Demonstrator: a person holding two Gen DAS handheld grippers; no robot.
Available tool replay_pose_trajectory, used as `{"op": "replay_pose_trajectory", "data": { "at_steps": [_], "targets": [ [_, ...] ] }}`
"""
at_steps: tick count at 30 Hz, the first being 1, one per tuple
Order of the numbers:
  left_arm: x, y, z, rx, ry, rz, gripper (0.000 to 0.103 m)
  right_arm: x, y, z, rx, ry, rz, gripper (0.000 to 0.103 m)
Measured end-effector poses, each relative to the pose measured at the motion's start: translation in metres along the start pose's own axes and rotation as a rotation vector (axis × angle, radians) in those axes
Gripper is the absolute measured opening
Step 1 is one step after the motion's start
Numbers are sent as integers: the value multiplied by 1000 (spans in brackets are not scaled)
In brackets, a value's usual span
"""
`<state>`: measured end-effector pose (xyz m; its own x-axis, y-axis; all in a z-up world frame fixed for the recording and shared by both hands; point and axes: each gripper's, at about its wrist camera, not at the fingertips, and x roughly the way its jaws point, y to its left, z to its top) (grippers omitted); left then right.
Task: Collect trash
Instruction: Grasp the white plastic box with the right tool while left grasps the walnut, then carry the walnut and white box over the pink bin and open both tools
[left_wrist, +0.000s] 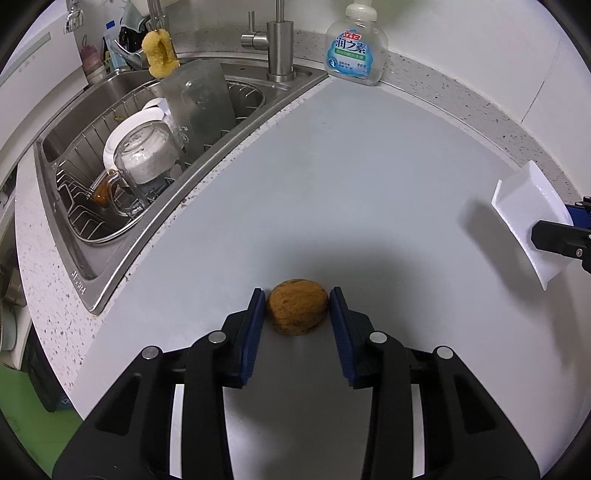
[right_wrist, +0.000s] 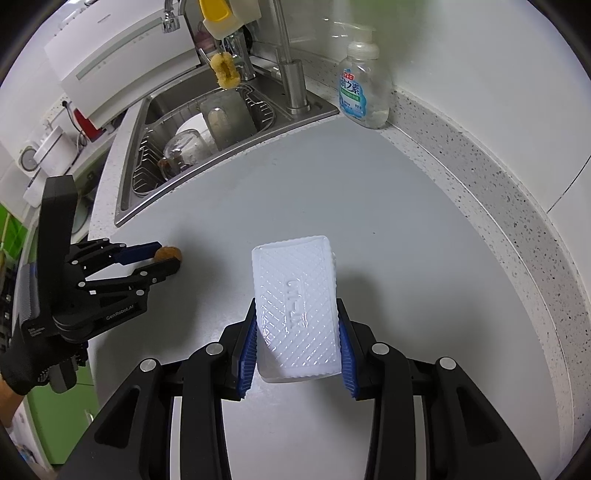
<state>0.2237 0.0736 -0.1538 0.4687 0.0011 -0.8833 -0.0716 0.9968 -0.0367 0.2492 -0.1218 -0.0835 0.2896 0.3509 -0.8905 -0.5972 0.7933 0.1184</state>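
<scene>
- The left gripper (left_wrist: 297, 295) sits low on the grey countertop (left_wrist: 351, 177), its blue-padded fingers spread just wider than a brown walnut (left_wrist: 297, 311) lying between them; slim gaps show on both sides, so nothing is pinched.
- From the right wrist view, the same walnut (right_wrist: 168, 253) lies at the left gripper's (right_wrist: 168, 254) tips, near the counter's left edge, a short way in front of the sink.
- The right gripper (right_wrist: 297, 325) clamps a white ribbed plastic tray (right_wrist: 295, 302) by its two long sides, holding it above the counter, tilted, its embossed underside facing the camera.
- In the left wrist view that tray (left_wrist: 528, 225) hangs at the far right, well apart from the walnut.
- At the far left, the steel sink (left_wrist: 110, 258) holds a wire rack with a glass mug (left_wrist: 147, 162) and a white plate.
- A clear soap pump bottle (left_wrist: 356, 44) stands at the far wall, right of the tap (left_wrist: 279, 40).
</scene>
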Motion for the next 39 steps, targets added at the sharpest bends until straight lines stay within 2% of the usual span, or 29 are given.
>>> {"op": "replay_pose_trajectory", "data": {
  "at_steps": [9, 14, 21, 26, 30, 39],
  "targets": [
    [-15, 2, -5, -20, -1, -18, 36, -9, 9, 0, -12, -16, 7, 36],
    [-38, 5, -15, -40, -12, -44, 36, -16, 22, -5, -29, -28, 14, 37],
    [-83, 15, -39, -68, -45, -38, 36, -33, 55, -13, -70, -55, 43, 36],
    [-126, 46, -74, -117, -79, 0, 36, -42, 100, -20, -125, -76, 95, 36],
    [-151, 76, -106, -170, -88, 37, 36, -41, 155, -31, -198, -76, 156, 37],
    [-187, 164, -220, -362, -69, 123, 36, -13, 281, -58, -350, -15, 293, 36]
  ]
}}
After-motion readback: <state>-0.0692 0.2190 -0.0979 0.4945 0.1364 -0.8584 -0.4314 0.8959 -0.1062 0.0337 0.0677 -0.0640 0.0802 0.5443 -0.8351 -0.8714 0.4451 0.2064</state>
